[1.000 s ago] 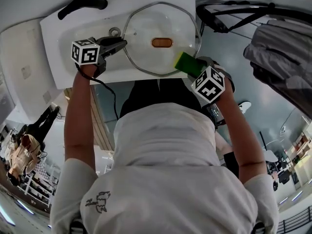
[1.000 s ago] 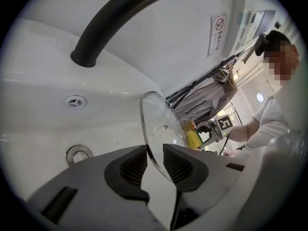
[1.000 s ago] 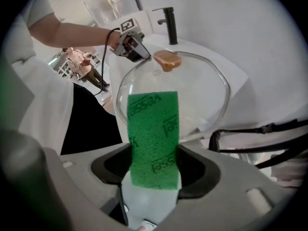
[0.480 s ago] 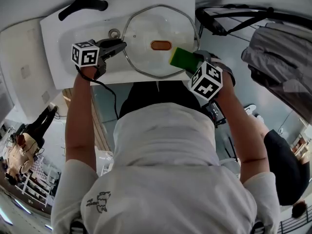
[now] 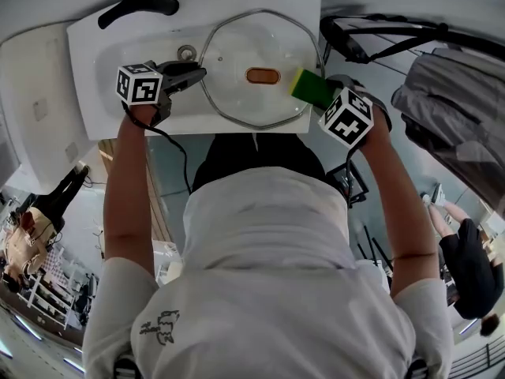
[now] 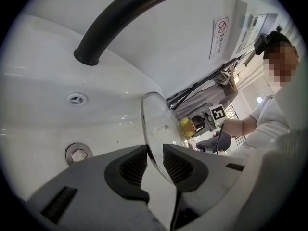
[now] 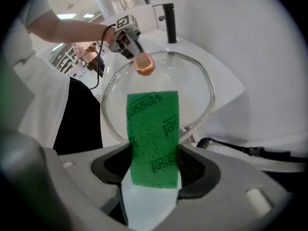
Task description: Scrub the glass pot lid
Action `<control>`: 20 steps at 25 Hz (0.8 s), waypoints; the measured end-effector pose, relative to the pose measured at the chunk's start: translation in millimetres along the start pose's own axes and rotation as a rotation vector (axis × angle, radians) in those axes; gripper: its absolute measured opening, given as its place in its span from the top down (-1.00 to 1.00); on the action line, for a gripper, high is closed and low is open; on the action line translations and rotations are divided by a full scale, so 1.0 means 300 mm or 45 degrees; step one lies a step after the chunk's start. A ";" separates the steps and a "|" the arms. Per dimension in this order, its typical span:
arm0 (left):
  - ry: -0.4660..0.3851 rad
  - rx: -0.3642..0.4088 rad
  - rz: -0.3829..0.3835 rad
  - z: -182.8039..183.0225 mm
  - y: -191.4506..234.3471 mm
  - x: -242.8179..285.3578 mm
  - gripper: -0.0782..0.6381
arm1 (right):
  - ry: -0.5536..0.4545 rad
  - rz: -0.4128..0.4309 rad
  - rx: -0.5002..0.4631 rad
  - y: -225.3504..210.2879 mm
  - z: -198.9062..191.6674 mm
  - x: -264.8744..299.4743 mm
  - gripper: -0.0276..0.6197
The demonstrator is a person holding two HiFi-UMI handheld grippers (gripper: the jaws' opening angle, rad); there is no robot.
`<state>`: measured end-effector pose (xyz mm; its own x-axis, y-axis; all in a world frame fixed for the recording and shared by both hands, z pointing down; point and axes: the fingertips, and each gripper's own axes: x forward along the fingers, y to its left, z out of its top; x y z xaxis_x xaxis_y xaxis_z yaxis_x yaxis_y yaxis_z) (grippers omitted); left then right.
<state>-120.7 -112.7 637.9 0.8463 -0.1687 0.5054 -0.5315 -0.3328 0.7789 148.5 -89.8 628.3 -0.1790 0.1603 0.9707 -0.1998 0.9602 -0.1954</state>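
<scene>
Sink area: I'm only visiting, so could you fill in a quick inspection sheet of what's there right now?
Surface: white sink with black faucet and drain.
Job's things: glass pot lid with orange-brown knob, held over the basin; green sponge at its right edge.
Clutter: nothing seen.
Grippers: left gripper shut on the lid's rim; right gripper shut on the sponge.
Cables: black cable hanging from the left gripper.
Surroundings: black metal frame right of the sink; people in the background.

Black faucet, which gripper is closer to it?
Left. The left gripper grips the lid on its faucet side; the right gripper, holding the sponge, is at the lid's far edge.
</scene>
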 end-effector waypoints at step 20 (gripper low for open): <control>-0.067 -0.036 0.000 0.003 0.004 -0.014 0.49 | -0.144 0.033 0.085 -0.134 0.445 -0.063 0.01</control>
<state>-124.9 -113.1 636.4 0.8466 -0.2174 0.4858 -0.5317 -0.3065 0.7895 31.4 -162.0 599.2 -0.2920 0.1546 0.9438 -0.2566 0.9380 -0.2330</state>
